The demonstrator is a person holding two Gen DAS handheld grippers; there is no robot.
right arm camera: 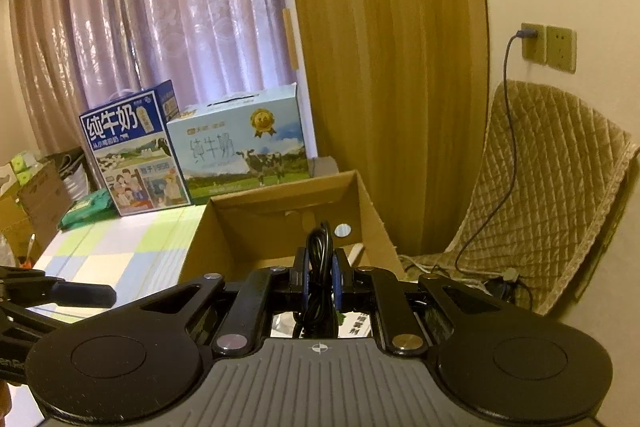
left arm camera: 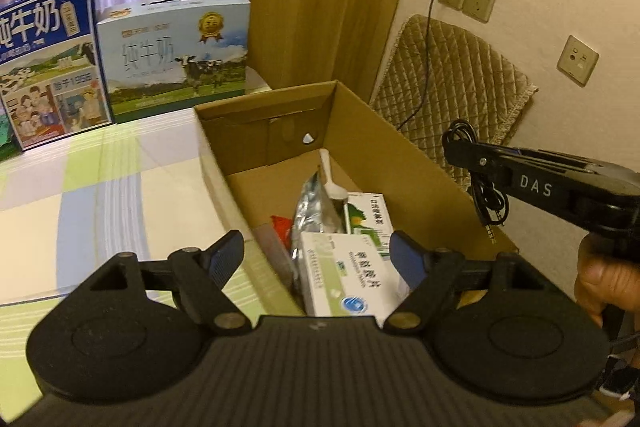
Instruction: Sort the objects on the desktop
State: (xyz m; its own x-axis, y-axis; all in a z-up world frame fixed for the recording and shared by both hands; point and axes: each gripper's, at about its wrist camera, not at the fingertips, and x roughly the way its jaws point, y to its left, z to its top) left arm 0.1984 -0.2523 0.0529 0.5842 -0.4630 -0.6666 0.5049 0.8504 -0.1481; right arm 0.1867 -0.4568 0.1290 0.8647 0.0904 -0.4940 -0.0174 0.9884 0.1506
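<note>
black cable (right arm camera: 320,279) pinched between right gripper (right arm camera: 320,281) fingers

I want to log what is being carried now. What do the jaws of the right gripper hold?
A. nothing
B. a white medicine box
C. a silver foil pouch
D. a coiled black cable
D: the right gripper has its jaws shut on the coiled black cable, above the cardboard box.

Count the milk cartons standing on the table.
2. A dark blue milk carton stands at the table's far left edge; a light blue milk carton stands beside it, behind the cardboard box. None looks hidden.
</note>
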